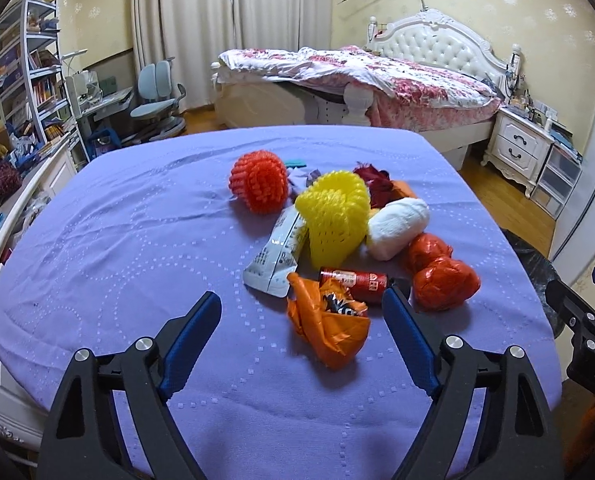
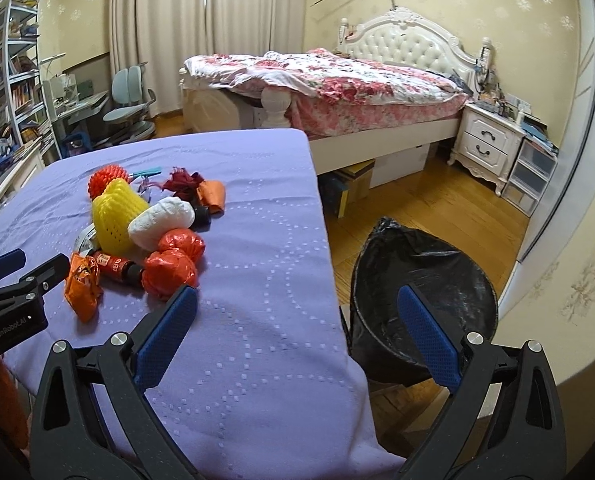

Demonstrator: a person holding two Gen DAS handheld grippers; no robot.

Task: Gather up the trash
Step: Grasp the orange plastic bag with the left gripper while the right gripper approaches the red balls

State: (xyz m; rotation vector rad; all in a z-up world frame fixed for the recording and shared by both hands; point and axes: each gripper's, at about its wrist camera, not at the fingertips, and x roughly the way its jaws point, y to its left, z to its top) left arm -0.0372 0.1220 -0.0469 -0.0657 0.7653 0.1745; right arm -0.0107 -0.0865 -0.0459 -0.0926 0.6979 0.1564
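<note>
A pile of trash lies on the purple-covered table (image 1: 117, 240): an orange foam net (image 1: 259, 184), a yellow foam net (image 1: 335, 216), a white wad (image 1: 397, 228), a grey-white wrapper (image 1: 275, 256), a red bottle (image 1: 355, 280), a crumpled orange wrapper (image 1: 325, 328) and two red-orange plastic balls (image 1: 445, 280). My left gripper (image 1: 303, 312) is open, its jaws on either side of the orange wrapper and just short of it. My right gripper (image 2: 297, 312) is open and empty over the table's right edge (image 2: 337, 304), with the black-lined trash bin (image 2: 425, 280) beside it on the floor.
A bed (image 2: 337, 80) stands behind the table, with a white nightstand (image 2: 489, 140) and plastic drawers (image 2: 533, 176) at right. A desk, a blue chair (image 1: 157, 96) and bookshelves (image 1: 29, 72) are at left. Wooden floor lies around the bin.
</note>
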